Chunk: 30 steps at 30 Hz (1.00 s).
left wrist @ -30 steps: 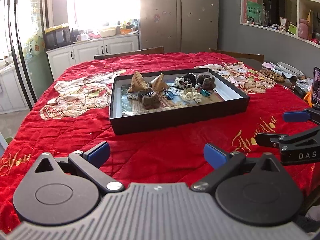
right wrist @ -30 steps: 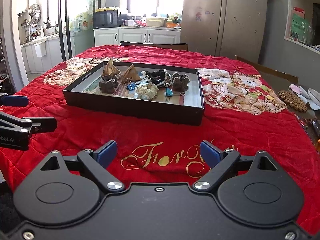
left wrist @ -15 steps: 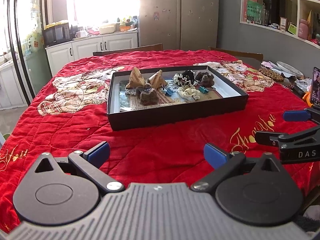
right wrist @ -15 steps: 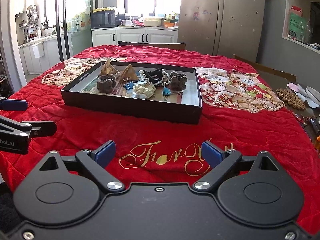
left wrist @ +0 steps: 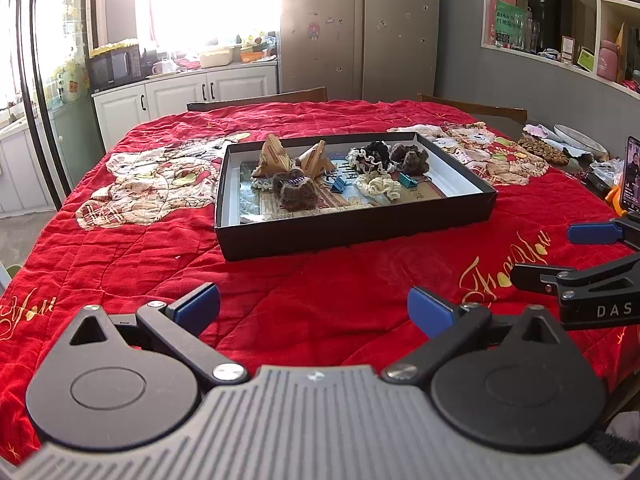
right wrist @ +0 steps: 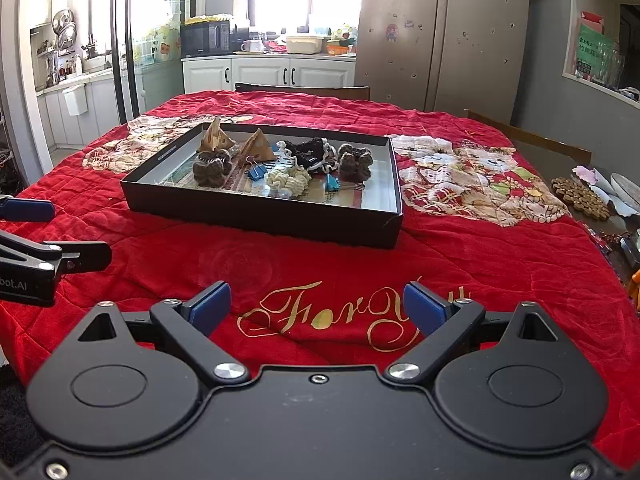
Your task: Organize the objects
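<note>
A shallow black box [left wrist: 352, 236] sits mid-table on a red quilted cloth. Inside lie two tan triangular pieces [left wrist: 274, 156], a brown scrunchie [left wrist: 296, 192], a cream scrunchie [left wrist: 378, 186], a black-and-white scrunchie [left wrist: 372, 156], a blue binder clip [left wrist: 339, 184] and a teal binder clip [left wrist: 408, 179]. My left gripper [left wrist: 314, 307] hovers open over the cloth, short of the box. My right gripper [right wrist: 317, 306] is also open and holds nothing, facing the same box [right wrist: 260, 216]. Each gripper shows at the edge of the other's view, the right gripper [left wrist: 542, 255] and the left gripper [right wrist: 80, 233].
A phone [left wrist: 632, 176] stands lit at the table's right edge, near a plate [left wrist: 576, 140] and a wooden trivet [right wrist: 580, 198]. Chair backs [left wrist: 260, 98] line the far side. Bare red cloth lies between the grippers and the box.
The left wrist view has tilted slightly, so the box looks more level in it. The right gripper has barely moved. Both grippers have stayed open.
</note>
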{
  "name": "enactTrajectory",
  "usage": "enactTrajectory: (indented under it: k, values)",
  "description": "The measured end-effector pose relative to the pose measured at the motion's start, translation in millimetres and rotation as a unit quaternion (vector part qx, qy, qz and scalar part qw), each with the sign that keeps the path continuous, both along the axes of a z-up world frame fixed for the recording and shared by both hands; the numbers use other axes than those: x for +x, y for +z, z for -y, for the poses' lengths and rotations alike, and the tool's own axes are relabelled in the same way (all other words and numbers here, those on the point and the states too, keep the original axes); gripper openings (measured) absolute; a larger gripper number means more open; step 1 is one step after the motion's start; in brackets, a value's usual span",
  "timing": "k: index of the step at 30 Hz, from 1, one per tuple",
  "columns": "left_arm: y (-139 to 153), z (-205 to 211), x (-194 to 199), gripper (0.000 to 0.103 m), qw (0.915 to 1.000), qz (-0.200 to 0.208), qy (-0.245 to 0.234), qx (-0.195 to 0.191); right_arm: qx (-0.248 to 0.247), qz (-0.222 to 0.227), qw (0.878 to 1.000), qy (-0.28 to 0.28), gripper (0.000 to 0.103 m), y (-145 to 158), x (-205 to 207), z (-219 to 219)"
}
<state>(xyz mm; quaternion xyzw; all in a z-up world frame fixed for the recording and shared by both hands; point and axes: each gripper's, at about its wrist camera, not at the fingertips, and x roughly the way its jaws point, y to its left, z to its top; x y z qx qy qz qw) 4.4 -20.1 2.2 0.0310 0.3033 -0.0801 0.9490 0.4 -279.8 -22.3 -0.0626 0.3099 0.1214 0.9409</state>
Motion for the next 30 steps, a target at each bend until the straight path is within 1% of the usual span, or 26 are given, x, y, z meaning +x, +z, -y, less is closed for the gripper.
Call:
enactTrajectory:
  k: [10, 19, 30]
  values:
    - [1.8, 0.2, -2.3, 0.103, 1.0000, -0.003, -0.004, -0.007, 0.000, -0.001, 1.000, 0.001, 0.094, 0.2, -0.3, -0.2]
    - [2.0, 2.5, -3.2, 0.103, 1.0000, -0.001, -0.003, 0.000, 0.000, -0.001, 1.000, 0.001, 0.094, 0.2, -0.3, 0.7]
    - [0.2, 2.5, -1.8, 0.103, 1.0000, -0.006, -0.005, -0.005, -0.001, -0.007, 1.000, 0.001, 0.094, -1.2, 0.0, 0.6]
